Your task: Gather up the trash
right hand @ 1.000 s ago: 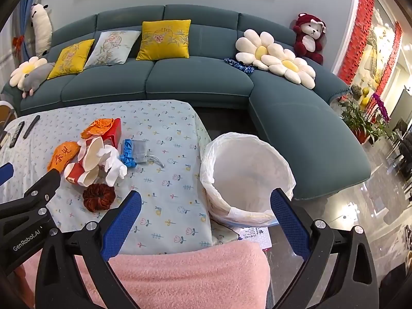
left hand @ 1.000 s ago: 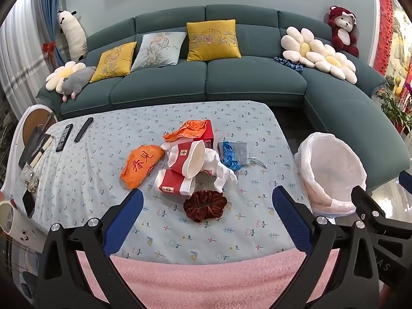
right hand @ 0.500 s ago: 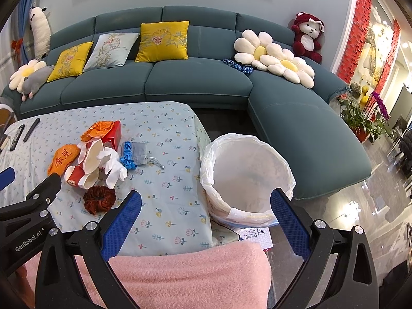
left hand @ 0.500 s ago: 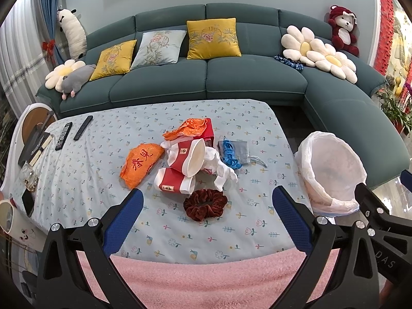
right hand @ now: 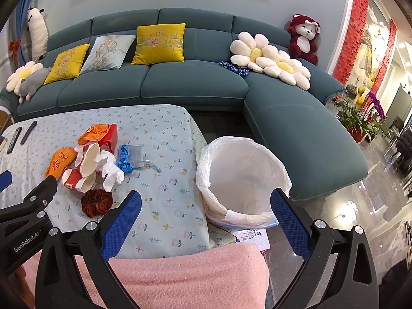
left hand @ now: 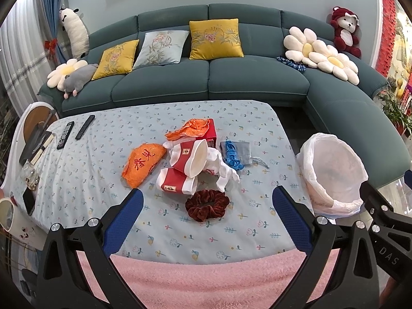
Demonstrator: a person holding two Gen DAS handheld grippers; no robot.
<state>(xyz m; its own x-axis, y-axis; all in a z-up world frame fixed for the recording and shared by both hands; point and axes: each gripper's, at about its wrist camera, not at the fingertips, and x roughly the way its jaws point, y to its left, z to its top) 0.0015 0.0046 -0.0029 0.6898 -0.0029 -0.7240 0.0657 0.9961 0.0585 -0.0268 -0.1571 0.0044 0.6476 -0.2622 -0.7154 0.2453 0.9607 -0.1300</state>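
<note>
A trash pile lies mid-table: two red-and-white paper cups (left hand: 189, 157) (left hand: 176, 182), an orange wrapper (left hand: 143, 161), an orange wrapper on a red box (left hand: 195, 130), crumpled white tissue (left hand: 222, 170), a blue strip on a grey pouch (left hand: 235, 153) and a dark red scrunchie (left hand: 207, 205). The pile also shows in the right wrist view (right hand: 90, 164). A white-lined trash bin (right hand: 243, 180) (left hand: 334, 173) stands right of the table. My left gripper (left hand: 206, 219) is open and empty, nearer than the scrunchie. My right gripper (right hand: 206, 219) is open and empty before the bin.
The table (left hand: 103, 180) has a floral cloth. Two remotes (left hand: 74, 131), a dark tray and a phone (left hand: 28, 200) lie at its left end. A pink towel (left hand: 206, 278) covers the near edge. A teal sofa (left hand: 206, 77) with cushions curves behind and to the right.
Both grippers have risen slightly and tilted, so the scene has shifted a little down in both views. Nothing on the table has moved.
</note>
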